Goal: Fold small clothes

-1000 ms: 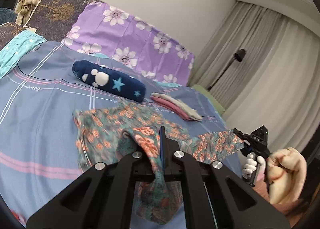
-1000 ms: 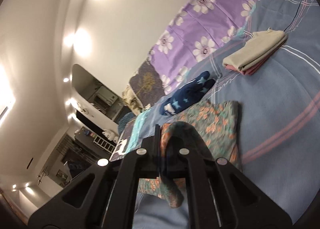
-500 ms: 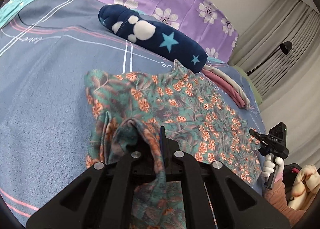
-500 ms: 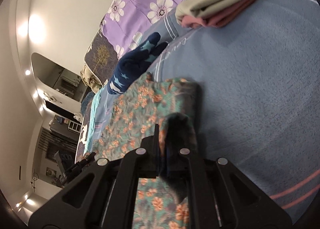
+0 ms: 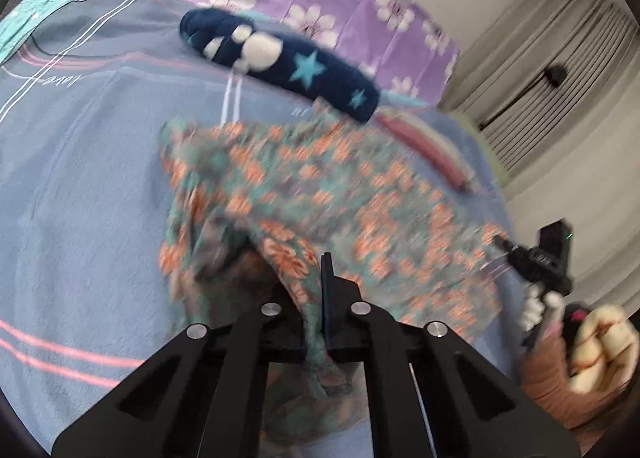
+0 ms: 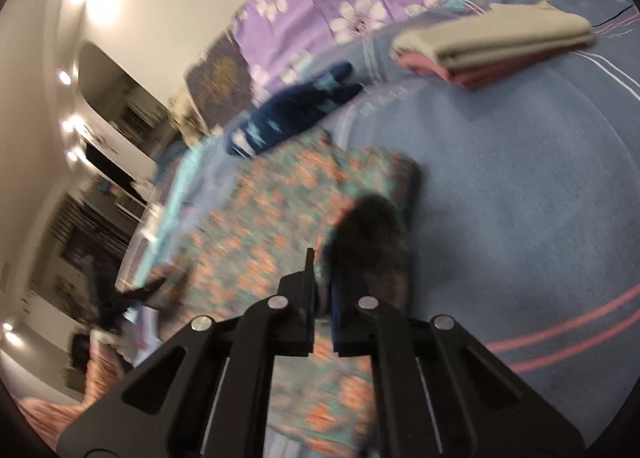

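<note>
With both jaws clamped on the floral garment point(image 5: 320, 198), we risk a crooked fold if either gripper's corner slips over the bed point(image 5: 80, 178).

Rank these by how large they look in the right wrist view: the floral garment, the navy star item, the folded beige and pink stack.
1. Floral garment, clearly largest, though it is also nearest the camera.
2. and 3. Folded stack and navy star item look about alike; both are blurred, so I leave them unranked.

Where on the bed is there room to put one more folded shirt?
Bare sheet lies between the flowery garment and the folded pile. More lies left of the garment in the left view. It is crowded near the navy roll.
</note>
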Action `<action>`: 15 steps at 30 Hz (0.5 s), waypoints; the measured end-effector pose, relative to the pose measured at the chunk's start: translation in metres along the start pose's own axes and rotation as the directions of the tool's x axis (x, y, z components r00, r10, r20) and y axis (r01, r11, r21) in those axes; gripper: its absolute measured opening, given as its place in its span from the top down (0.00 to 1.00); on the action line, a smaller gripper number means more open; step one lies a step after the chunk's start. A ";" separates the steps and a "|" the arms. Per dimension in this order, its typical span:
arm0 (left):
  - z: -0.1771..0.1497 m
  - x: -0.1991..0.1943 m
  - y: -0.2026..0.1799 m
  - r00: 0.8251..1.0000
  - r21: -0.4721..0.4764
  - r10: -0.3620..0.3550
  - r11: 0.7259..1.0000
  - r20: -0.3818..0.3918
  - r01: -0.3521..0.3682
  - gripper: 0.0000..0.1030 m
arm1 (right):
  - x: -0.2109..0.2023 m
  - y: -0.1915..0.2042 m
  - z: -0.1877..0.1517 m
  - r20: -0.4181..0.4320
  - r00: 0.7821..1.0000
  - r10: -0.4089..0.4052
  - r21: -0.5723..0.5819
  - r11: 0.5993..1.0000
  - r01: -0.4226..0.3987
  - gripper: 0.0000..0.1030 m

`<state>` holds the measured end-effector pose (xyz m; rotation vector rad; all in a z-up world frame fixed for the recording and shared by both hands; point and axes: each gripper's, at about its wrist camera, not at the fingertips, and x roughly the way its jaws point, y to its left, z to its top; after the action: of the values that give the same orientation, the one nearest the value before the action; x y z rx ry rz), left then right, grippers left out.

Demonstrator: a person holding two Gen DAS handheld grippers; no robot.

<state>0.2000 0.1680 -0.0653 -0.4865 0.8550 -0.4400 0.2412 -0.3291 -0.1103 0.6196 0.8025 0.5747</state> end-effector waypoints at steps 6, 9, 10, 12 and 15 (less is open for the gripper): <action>0.075 0.015 0.018 0.991 -0.038 -0.010 0.999 0.132 0.015 0.85 | 0.040 -0.011 0.076 0.073 0.991 -0.115 0.079 0.991 0.109 0.90; 0.086 0.046 0.036 0.988 -0.055 0.130 0.990 0.081 -0.126 0.65 | 0.066 -0.027 0.080 -0.002 0.981 -0.193 0.122 0.974 0.192 0.78; 0.084 0.051 0.038 0.984 -0.048 0.168 0.985 0.060 -0.165 0.59 | 0.071 -0.029 0.076 -0.017 0.985 -0.171 0.119 0.978 0.172 0.74; 0.077 0.054 0.040 0.983 -0.013 0.178 0.984 0.052 -0.177 0.53 | 0.069 -0.028 0.070 -0.002 0.986 -0.168 0.061 0.984 0.168 0.65; 0.071 0.050 0.044 0.978 0.019 0.200 0.979 0.059 -0.201 0.48 | 0.063 -0.028 0.069 0.021 0.975 -0.223 -0.009 0.975 0.223 0.57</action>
<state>0.2931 0.1915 -0.0806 -0.3837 0.8329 -0.2500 0.3375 -0.3252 -0.1221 0.5155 0.8368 0.3667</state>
